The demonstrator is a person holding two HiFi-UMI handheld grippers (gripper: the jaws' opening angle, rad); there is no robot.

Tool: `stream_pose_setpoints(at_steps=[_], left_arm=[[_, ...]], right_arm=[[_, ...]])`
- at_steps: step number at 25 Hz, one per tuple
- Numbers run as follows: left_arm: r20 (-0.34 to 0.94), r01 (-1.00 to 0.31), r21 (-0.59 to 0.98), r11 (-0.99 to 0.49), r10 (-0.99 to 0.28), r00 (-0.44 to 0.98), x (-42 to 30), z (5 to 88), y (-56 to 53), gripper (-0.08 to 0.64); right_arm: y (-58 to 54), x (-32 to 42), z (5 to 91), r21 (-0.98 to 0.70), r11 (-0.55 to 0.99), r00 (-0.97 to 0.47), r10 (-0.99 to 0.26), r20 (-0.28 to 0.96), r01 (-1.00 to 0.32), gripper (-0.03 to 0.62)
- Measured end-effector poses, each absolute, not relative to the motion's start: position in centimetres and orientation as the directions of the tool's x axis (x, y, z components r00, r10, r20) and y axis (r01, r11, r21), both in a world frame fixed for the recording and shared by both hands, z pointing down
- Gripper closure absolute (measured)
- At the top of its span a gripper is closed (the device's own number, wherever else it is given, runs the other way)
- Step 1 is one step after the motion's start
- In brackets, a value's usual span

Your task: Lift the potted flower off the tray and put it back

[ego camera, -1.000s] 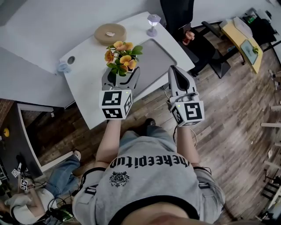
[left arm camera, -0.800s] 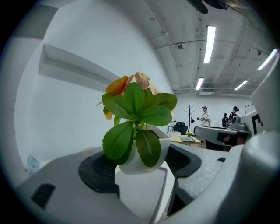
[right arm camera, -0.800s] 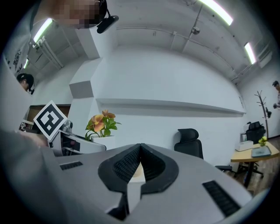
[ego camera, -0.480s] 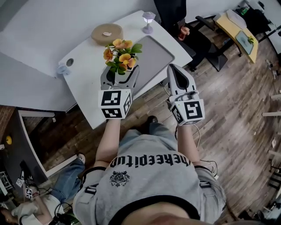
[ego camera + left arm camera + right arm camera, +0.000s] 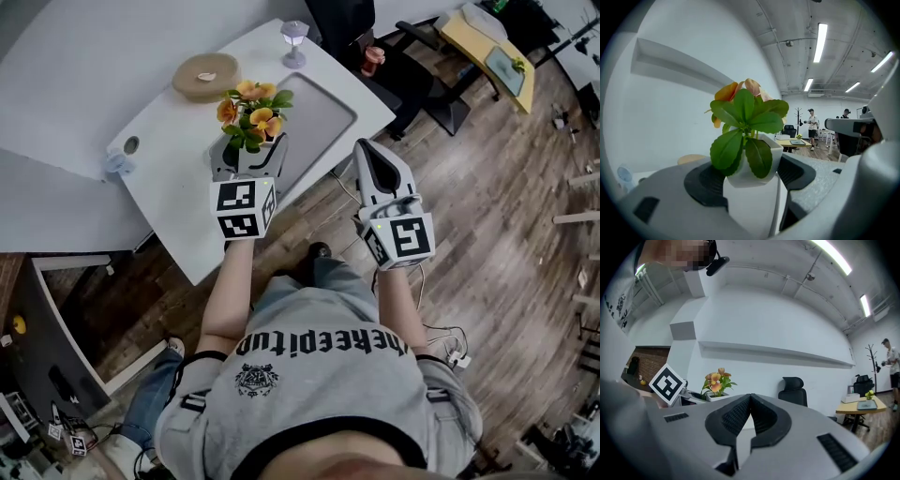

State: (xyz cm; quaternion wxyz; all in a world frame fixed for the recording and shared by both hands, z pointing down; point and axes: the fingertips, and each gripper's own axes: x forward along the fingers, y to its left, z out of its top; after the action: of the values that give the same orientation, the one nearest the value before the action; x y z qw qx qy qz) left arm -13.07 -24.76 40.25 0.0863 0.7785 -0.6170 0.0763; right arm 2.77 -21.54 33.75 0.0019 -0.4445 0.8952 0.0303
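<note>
The potted flower (image 5: 249, 111), orange blooms and green leaves in a small white pot, is between the jaws of my left gripper (image 5: 249, 155), which is shut on the pot. It hangs over the white table just left of the grey tray (image 5: 319, 117). In the left gripper view the pot (image 5: 757, 164) sits between the dark pads, its base clear of the white surface below. My right gripper (image 5: 375, 161) is shut and empty, off the table's near edge over the wooden floor. From the right gripper view the flower (image 5: 717, 379) shows far to the left.
On the table's far side lie a round tan disc (image 5: 206, 75) and a small lamp (image 5: 294, 39); a small pale object (image 5: 114, 161) sits at the left corner. A black chair (image 5: 398, 80) and a yellow table (image 5: 487, 56) stand beyond.
The left gripper still holds the pot and has sunk slightly away from the head camera, staying beside the tray. The right gripper stays shut in place. The head view has shifted.
</note>
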Motion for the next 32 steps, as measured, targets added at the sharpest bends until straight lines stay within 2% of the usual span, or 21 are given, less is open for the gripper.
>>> stream_pose_setpoints(at_steps=[32], left_arm=[[0.531,-0.971,0.075,-0.226,-0.815,0.231,-12.5,58.4,-34.0,0.218]], right_arm=[[-27.4,7.3,38.2,0.065,0.502,-0.494,-0.862,0.112,-0.862,0.591]])
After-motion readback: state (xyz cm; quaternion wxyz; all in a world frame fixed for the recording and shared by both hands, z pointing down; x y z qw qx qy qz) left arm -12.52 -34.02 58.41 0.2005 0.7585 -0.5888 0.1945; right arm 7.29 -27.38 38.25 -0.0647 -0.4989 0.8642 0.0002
